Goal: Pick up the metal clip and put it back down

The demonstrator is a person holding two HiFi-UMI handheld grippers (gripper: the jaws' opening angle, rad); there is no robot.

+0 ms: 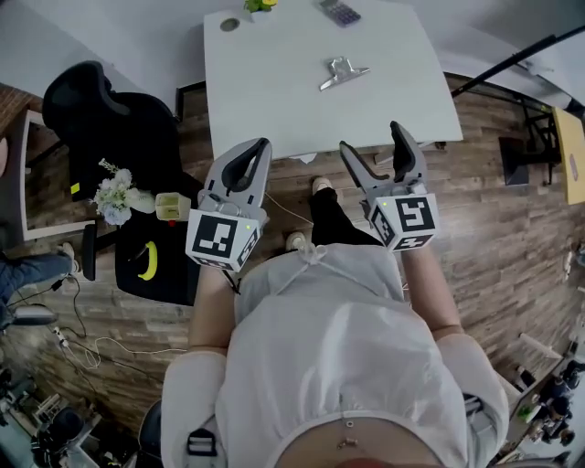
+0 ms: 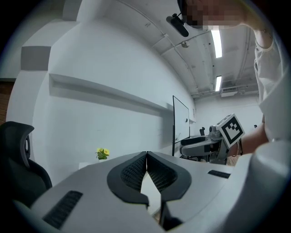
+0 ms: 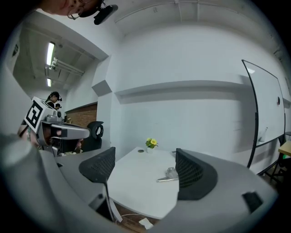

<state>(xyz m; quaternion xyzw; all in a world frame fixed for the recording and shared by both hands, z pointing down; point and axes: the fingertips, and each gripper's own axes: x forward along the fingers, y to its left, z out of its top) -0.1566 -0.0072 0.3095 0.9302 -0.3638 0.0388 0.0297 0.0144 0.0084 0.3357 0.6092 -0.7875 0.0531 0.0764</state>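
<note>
The metal clip [image 1: 342, 72] lies on the white table [image 1: 274, 82], right of the middle; in the right gripper view the clip [image 3: 169, 175] shows just left of the right jaw. My left gripper [image 1: 253, 156] is shut and empty, held at the table's near edge, its pads pressed together [image 2: 146, 169]. My right gripper [image 1: 378, 149] stands open with nothing between its jaws [image 3: 145, 173], also at the near edge, well short of the clip.
A small pot of yellow flowers [image 1: 260, 5], a dark round coaster [image 1: 229, 25] and a calculator [image 1: 340, 12] sit at the table's far edge. A black office chair [image 1: 101, 119] stands to the left, with a flower bunch [image 1: 115, 195] beside it. Cables trail on the wooden floor.
</note>
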